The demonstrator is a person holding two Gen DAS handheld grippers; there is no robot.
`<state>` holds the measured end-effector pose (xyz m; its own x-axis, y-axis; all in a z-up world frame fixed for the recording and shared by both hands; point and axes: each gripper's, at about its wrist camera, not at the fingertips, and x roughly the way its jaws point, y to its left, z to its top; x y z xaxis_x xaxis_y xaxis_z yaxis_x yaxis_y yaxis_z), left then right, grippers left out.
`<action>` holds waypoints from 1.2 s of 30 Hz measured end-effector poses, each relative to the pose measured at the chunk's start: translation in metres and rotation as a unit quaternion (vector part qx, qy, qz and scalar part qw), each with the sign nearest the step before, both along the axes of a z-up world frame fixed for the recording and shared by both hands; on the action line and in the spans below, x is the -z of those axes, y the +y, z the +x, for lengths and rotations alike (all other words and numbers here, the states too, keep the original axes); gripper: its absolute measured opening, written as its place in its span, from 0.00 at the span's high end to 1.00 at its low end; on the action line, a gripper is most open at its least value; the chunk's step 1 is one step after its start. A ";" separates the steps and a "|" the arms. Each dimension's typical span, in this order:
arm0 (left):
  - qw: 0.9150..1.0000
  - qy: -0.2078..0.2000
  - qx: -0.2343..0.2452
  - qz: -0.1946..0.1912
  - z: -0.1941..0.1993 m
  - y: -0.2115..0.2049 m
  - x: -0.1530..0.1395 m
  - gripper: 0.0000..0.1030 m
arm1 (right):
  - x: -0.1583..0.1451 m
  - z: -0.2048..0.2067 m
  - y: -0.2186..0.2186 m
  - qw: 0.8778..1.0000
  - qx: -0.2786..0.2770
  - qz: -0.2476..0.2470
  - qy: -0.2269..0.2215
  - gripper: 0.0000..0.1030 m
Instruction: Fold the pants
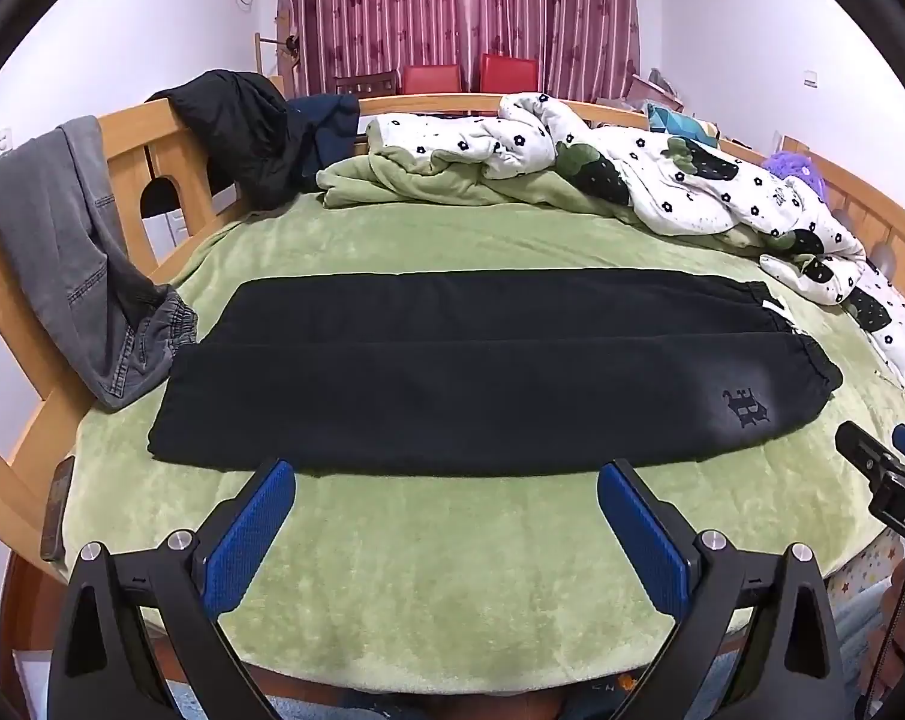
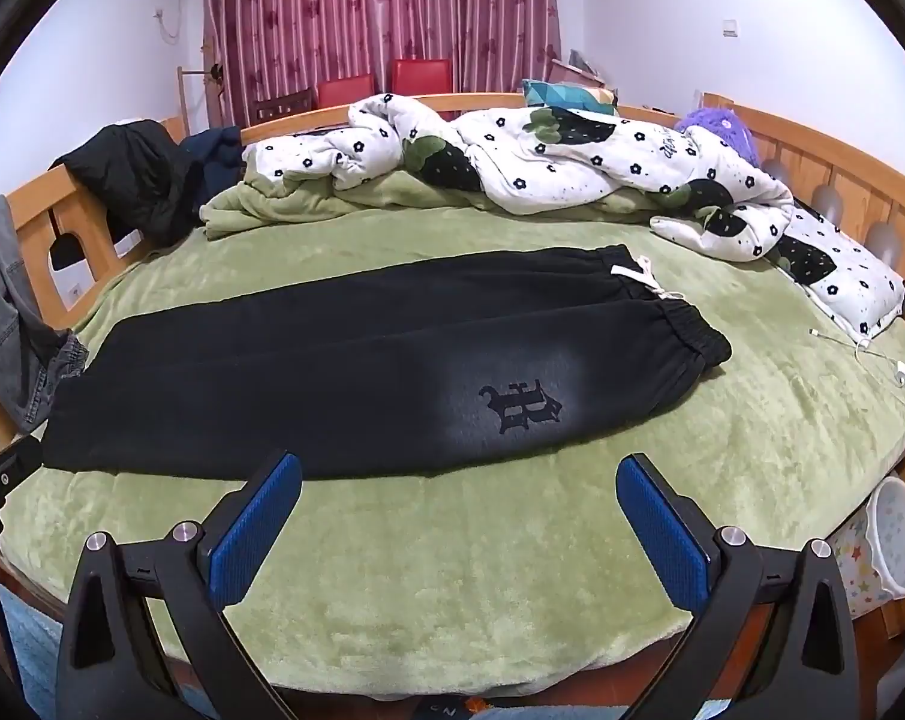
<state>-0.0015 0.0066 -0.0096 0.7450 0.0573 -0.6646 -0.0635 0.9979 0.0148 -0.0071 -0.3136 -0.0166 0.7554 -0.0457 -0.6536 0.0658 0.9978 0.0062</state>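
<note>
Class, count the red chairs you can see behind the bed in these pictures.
2: the left red chair and the right red chair stand side by side before the curtain, beyond the bed rail. Only their backs show; more may be hidden.

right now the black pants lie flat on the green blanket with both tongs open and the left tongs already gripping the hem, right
Not quite. The left tongs grip nothing: the left wrist view shows them open, short of the near edge of the black pants. The pants do lie flat on the green blanket, and the right tongs are open too.

A home bedroom is shown: a wooden-framed bed [image 1: 134, 138] covered by a green fleece blanket [image 1: 452, 570], a rumpled flower-print white quilt [image 1: 662, 180] far right, striped pink curtains [image 1: 452, 6] behind.
</note>
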 end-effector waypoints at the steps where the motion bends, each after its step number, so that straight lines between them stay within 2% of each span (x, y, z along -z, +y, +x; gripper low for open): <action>1: 1.000 -0.001 0.000 0.000 -0.001 0.001 0.000 0.01 | 0.000 -0.001 0.001 1.000 -0.001 -0.001 -0.001 0.00; 36: 1.000 0.018 0.003 -0.014 0.001 -0.002 0.005 0.01 | -0.001 -0.002 0.003 1.000 -0.005 -0.009 -0.001 0.00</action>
<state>-0.0002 0.0046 -0.0143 0.7209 0.0338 -0.6923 -0.0576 0.9983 -0.0113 -0.0093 -0.3109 -0.0159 0.7569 -0.0498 -0.6517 0.0558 0.9984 -0.0115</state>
